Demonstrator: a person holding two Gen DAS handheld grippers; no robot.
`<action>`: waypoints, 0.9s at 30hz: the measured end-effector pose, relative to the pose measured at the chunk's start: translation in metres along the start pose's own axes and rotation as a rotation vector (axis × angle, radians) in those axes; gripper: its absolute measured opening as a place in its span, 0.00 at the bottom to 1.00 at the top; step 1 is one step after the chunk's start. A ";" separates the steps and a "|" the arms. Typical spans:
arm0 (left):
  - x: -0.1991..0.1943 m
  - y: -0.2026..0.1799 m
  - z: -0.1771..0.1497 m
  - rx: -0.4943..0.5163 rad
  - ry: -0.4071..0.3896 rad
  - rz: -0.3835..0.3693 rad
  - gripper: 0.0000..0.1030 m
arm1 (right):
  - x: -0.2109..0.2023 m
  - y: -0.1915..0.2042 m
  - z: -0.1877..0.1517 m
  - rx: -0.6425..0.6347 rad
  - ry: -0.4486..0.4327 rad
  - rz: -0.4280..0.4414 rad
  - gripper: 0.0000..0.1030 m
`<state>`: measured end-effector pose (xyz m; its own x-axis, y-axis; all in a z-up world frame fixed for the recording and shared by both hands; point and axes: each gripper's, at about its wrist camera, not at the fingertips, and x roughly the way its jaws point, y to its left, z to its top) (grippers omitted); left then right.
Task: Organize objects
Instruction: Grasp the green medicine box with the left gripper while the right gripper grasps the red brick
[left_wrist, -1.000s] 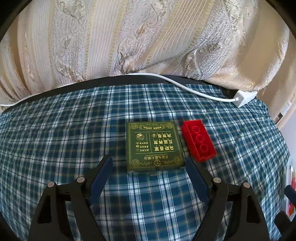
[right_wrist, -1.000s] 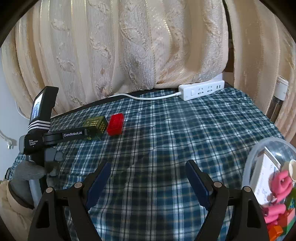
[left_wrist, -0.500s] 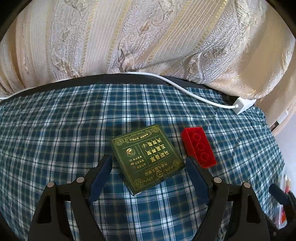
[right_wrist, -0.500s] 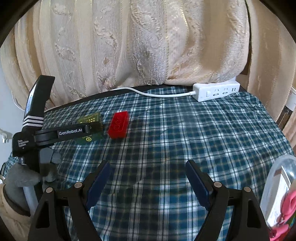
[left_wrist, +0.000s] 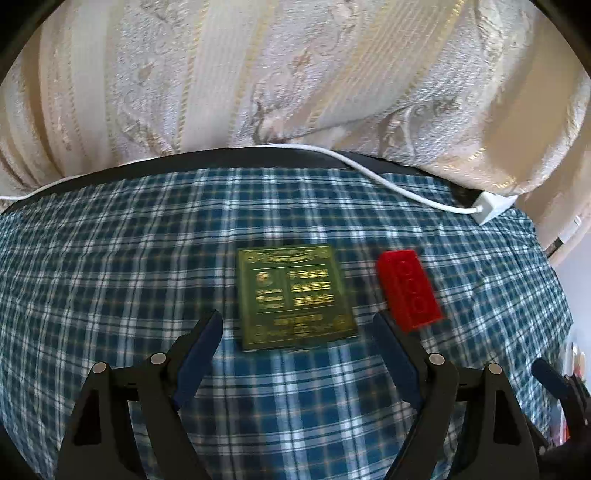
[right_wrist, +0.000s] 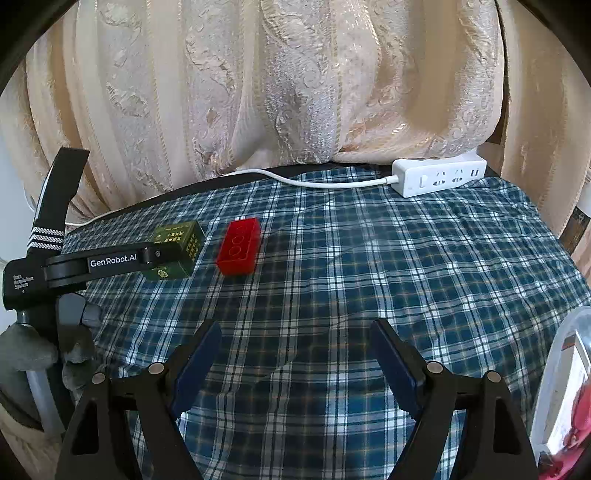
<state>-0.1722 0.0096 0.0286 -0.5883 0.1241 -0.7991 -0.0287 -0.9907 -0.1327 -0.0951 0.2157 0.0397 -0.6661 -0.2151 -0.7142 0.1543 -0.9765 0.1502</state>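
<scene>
Two objects lay on the checked cloth (left_wrist: 110, 295) ahead of me: a flat green box (left_wrist: 295, 295) with gold print, and just to its right, apart from it, a red brick (left_wrist: 408, 288) with its studs up. My left gripper (left_wrist: 297, 325) hung over the near edge of the green box with its fingers spread wide; the box sat in the gap, and neither pad touched it. Through the right wrist camera I saw that same gripper from the side, its arm crossing in front of the box. My right gripper (right_wrist: 295, 334) was also spread, with nothing but cloth between its fingers, well apart from both objects. A clear tub (right_wrist: 561, 369) holding pink and red pieces showed at the right edge. Behind the cloth, a white power strip (right_wrist: 439, 177) lay against the cream curtain (right_wrist: 295, 92).
</scene>
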 end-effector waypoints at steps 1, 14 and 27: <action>0.002 -0.003 0.000 0.004 0.000 -0.005 0.82 | 0.001 0.000 0.000 -0.001 0.001 0.000 0.83; 0.021 0.011 0.006 -0.027 0.009 0.001 0.66 | 0.020 0.010 0.011 -0.031 0.015 -0.004 0.83; -0.001 0.024 0.009 -0.036 -0.060 0.070 0.66 | 0.057 0.031 0.036 -0.088 0.037 0.012 0.83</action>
<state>-0.1792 -0.0145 0.0317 -0.6354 0.0502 -0.7705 0.0421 -0.9941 -0.0995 -0.1543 0.1730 0.0282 -0.6364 -0.2251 -0.7378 0.2272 -0.9687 0.0995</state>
